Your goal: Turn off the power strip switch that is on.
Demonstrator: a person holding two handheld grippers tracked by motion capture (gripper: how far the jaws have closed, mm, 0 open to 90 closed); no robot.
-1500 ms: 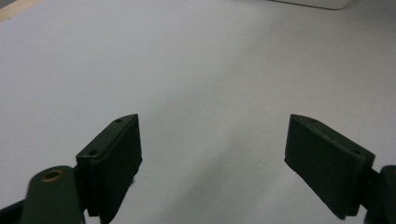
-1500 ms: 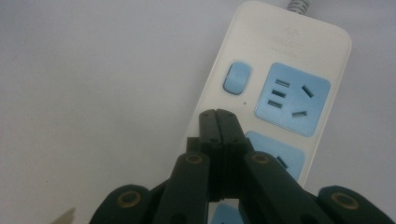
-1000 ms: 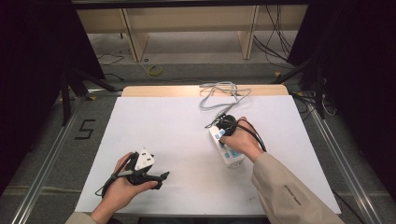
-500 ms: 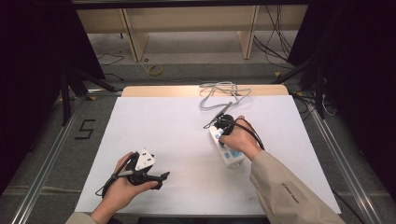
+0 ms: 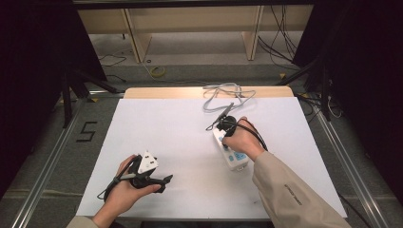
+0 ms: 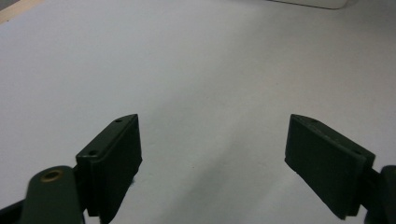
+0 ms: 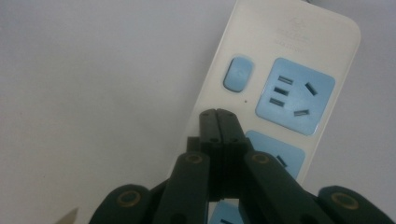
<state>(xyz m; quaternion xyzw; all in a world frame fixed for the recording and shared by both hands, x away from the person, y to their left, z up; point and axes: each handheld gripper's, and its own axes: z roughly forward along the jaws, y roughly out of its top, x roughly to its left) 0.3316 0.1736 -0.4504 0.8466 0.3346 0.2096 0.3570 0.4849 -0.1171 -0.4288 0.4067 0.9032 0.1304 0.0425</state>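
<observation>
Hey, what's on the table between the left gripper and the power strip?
Nothing: in the high view, bare white table runs from the left gripper to the power strip. The left gripper view shows the same bare surface ahead of its open jaws.

Left gripper (image 6: 212, 154) jaws wide apart; right gripper (image 7: 218, 122) jaws pressed together, seemingly empty.

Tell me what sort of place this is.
Probably a lab or recording booth rather than a home: a white-covered table ringed by black curtains, metal floor rails with a taped numeral beside them, and loose cables on the floor behind.
</observation>
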